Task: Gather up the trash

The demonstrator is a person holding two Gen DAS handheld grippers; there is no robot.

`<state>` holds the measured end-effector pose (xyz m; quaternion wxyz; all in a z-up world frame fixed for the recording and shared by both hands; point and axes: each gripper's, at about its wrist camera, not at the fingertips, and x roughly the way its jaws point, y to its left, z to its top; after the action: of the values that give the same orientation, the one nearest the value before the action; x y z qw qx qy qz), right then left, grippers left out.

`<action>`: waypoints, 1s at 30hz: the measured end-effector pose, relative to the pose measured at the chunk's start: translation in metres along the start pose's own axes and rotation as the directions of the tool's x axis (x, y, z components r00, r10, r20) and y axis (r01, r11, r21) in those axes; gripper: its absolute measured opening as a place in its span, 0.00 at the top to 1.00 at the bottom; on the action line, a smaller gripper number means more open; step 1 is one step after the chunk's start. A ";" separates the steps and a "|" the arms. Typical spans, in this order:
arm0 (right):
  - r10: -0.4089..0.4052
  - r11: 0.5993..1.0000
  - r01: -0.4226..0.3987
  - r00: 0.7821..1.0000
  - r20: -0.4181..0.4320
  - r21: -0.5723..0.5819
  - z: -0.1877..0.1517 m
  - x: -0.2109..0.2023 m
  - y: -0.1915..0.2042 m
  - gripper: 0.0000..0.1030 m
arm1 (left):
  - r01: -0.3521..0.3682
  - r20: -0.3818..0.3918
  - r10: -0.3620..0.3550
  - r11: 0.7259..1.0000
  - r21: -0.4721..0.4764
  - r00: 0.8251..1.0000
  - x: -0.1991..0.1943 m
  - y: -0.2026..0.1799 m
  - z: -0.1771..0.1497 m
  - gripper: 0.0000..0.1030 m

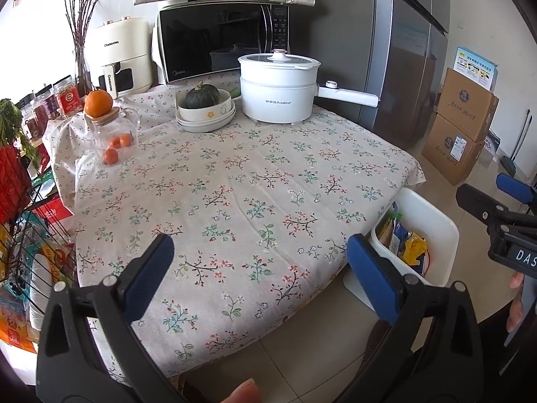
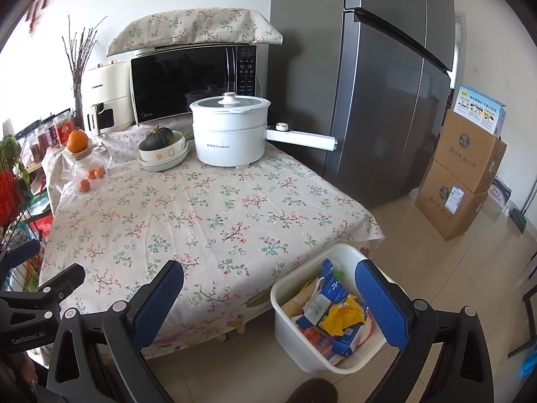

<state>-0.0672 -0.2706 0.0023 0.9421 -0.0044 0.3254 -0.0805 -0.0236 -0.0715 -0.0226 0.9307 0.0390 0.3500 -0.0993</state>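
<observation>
Apparently near done: the trash (image 2: 335, 315), crumpled foil and cardboard wrappers in blue and yellow, sits in the white plastic bin (image 2: 295, 342) on the floor off the tabletop's (image 1: 235, 184) near right corner. No litter visible on the floral cloth. My left hand-held gripper (image 1: 260, 258) and right hand-held gripper (image 2: 270, 288) both stand apart, holding nothing.

A white rectangular trash bin (image 2: 295, 336) is seen standing upright on the tiled floor, tucked against the corner of the cloth-covered surface (image 2: 201, 215). It is filled with crumpled packaging (image 2: 335, 315): blue-and-white cartons, a yellow wrapper and red-printed pieces, heaped loosely below the rim. In the right wrist view the bin is framed between the two blue fingers (image 2: 379, 305), nearer the right-hand one.
</observation>
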 end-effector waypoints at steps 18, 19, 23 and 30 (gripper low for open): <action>0.003 1.000 -0.003 1.000 -0.001 0.005 0.000 0.000 -0.001 0.00 | 0.009 0.003 -0.009 1.000 -0.007 1.000 -0.002 0.000 0.001 0.01; 0.003 1.000 -0.003 1.000 -0.001 0.005 0.000 0.000 -0.001 0.00 | 0.009 0.003 -0.009 1.000 -0.006 1.000 -0.002 0.000 0.002 0.01; 0.002 1.000 -0.002 1.000 -0.002 0.006 0.000 0.000 -0.001 0.00 | 0.009 0.004 -0.009 1.000 -0.007 1.000 -0.002 0.000 0.002 0.01; 0.001 1.000 -0.001 1.000 -0.002 0.006 0.000 0.000 -0.002 0.00 | 0.006 0.007 -0.006 1.000 -0.005 1.000 -0.003 0.000 0.004 0.01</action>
<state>-0.0679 -0.2721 0.0023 0.9419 -0.0014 0.3260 -0.0811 -0.0230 -0.0719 -0.0180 0.9316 0.0354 0.3472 -0.1013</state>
